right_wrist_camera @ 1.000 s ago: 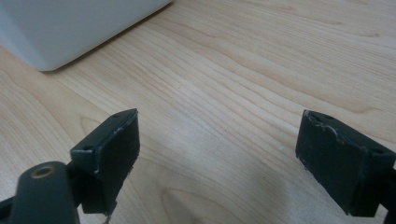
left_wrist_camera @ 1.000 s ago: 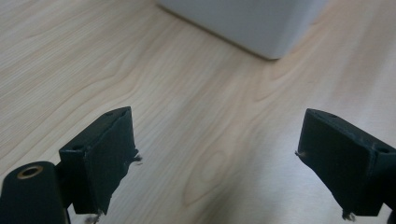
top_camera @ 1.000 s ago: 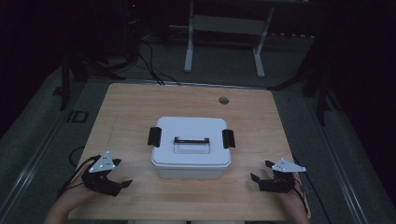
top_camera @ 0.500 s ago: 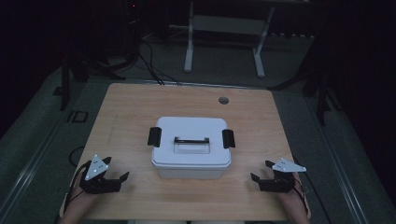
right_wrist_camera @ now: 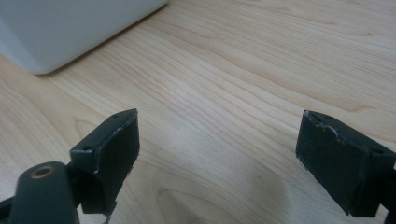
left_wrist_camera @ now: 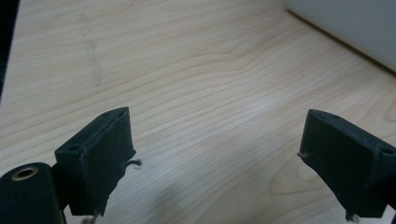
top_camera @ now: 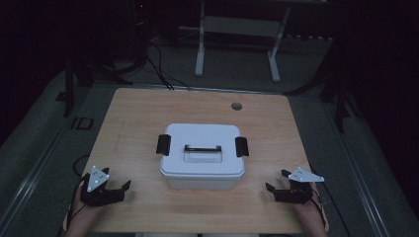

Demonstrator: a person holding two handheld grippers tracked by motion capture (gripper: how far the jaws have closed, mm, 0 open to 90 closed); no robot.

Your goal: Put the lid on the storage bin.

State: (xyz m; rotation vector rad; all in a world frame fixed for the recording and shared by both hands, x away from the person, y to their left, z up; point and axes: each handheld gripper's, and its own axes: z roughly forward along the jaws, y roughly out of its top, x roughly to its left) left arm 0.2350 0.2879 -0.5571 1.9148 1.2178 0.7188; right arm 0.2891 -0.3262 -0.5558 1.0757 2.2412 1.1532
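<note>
A white lidded box (top_camera: 202,165) stands in the middle of the wooden table (top_camera: 148,113). It has a black latch (top_camera: 163,144) on its left end, another black latch (top_camera: 241,146) on its right end, and a recessed handle (top_camera: 201,148) on top. My left gripper (top_camera: 118,178) rests low at the front left, open and empty, with its jaws toward the box. Over bare wood, my left gripper (left_wrist_camera: 215,140) sees the box wall (left_wrist_camera: 355,28) ahead to the right. At the front right, my right gripper (top_camera: 275,180) is open and empty. My right gripper (right_wrist_camera: 217,140) has the box corner (right_wrist_camera: 70,28) ahead to the left.
A small round hole (top_camera: 236,105) sits near the table's far edge. Behind the table stands a pale metal frame (top_camera: 237,24) on a dark floor with cables (top_camera: 158,69). Bare wood lies on both sides of the box and in front of it.
My left gripper has sunk toward the table and shifted a little left, nearer the front edge. The right gripper and the box have not moved.
</note>
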